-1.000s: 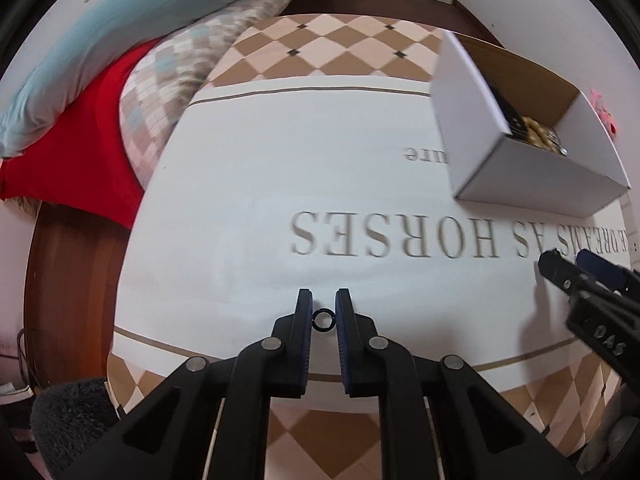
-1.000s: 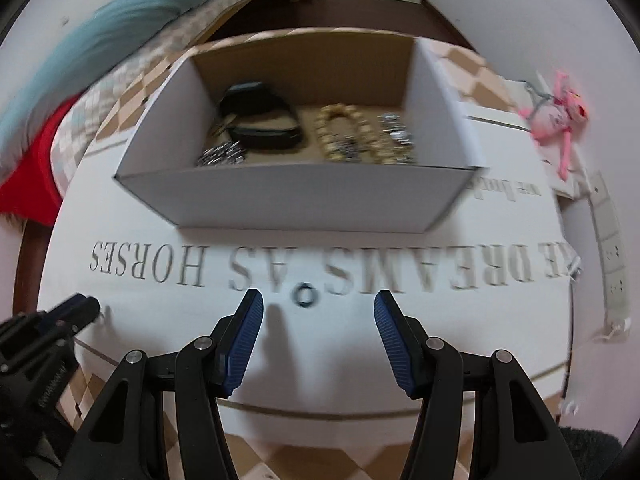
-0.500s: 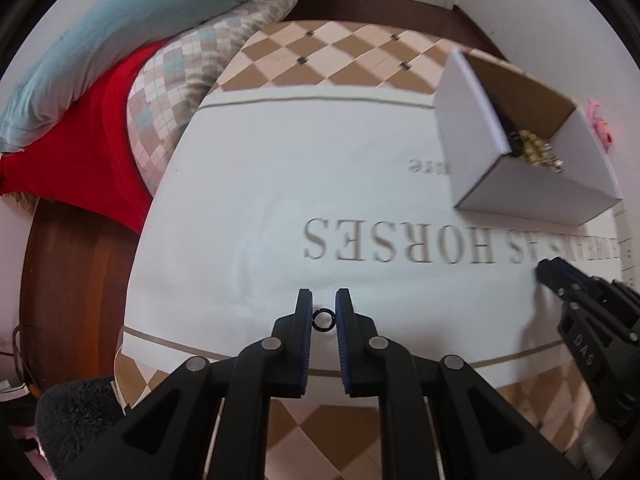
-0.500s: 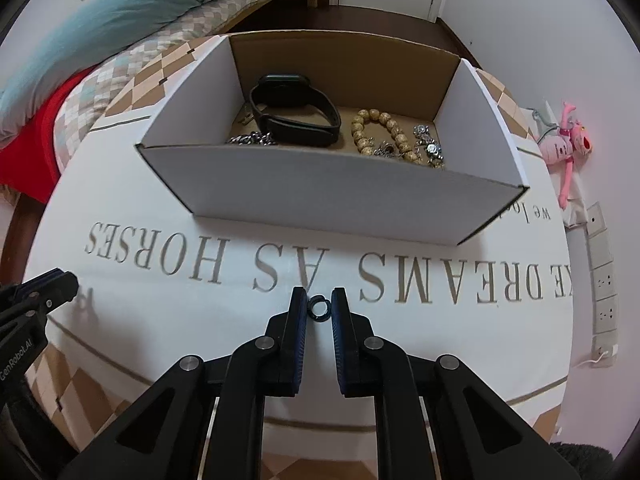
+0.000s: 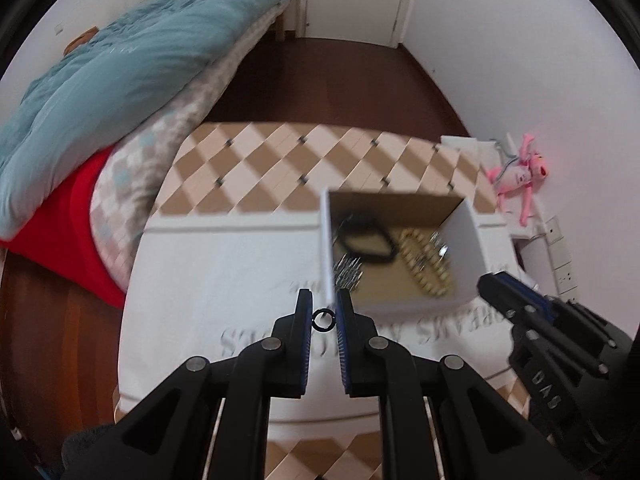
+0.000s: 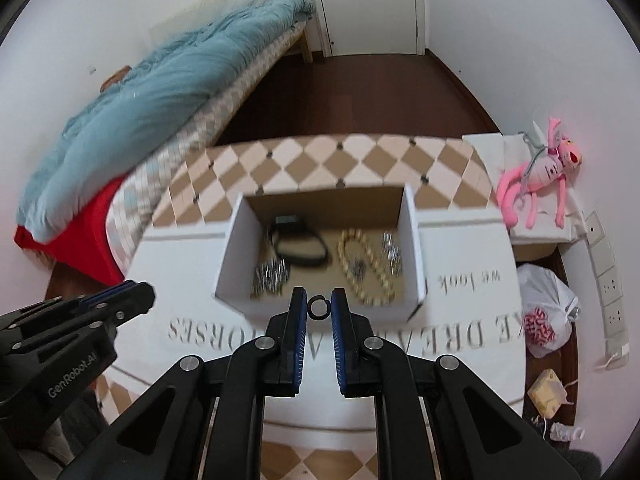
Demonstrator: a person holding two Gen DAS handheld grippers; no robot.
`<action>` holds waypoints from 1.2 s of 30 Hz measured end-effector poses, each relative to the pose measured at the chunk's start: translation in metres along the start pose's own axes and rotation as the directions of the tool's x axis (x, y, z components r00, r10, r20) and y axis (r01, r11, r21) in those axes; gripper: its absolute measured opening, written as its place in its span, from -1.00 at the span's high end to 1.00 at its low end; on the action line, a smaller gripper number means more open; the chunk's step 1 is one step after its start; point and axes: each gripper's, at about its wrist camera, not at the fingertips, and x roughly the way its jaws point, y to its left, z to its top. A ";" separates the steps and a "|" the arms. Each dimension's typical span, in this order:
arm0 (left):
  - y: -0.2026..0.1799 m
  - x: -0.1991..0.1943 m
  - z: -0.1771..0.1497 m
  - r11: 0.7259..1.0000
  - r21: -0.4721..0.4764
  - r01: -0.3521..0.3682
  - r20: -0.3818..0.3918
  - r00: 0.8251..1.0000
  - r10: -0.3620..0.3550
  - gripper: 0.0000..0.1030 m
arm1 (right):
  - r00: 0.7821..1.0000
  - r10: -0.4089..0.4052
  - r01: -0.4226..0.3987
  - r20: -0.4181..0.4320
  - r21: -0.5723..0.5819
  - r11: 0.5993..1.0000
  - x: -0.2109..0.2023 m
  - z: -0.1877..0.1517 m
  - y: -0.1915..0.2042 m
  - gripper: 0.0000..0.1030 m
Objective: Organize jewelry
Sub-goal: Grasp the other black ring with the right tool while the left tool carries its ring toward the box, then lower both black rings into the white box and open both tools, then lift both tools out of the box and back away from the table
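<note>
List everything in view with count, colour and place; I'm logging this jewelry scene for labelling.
rings: two, dark, one pinched in each gripper
box: one, white outside, brown inside, on the printed cloth
watch: one, black, in the box
bead bracelet: one, tan, in the box
metal pieces: silver, several, in the box, too blurred to count
cloth: one, white with grey lettering, on the checkered table
plush toy: one, pink, right of table
duvet: one, teal, on bed
left gripper: shut on a ring
right gripper: shut on a ring
</note>
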 end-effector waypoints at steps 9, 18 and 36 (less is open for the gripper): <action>-0.018 0.041 0.039 0.998 0.020 0.051 -0.062 0.997 -0.050 0.83 | 0.999 0.023 -0.021 -0.046 0.051 0.998 0.028 0.037 -0.034 0.75; -0.021 0.085 0.058 0.997 -0.046 0.063 -0.207 0.976 -0.071 0.70 | 0.978 0.051 -0.041 -0.201 0.056 0.998 0.075 0.057 -0.054 0.73; -0.001 0.064 0.039 0.993 0.007 -0.119 -0.097 0.988 0.119 -0.99 | 0.956 -0.229 0.227 -0.183 -0.033 0.973 0.061 0.043 -0.061 -1.00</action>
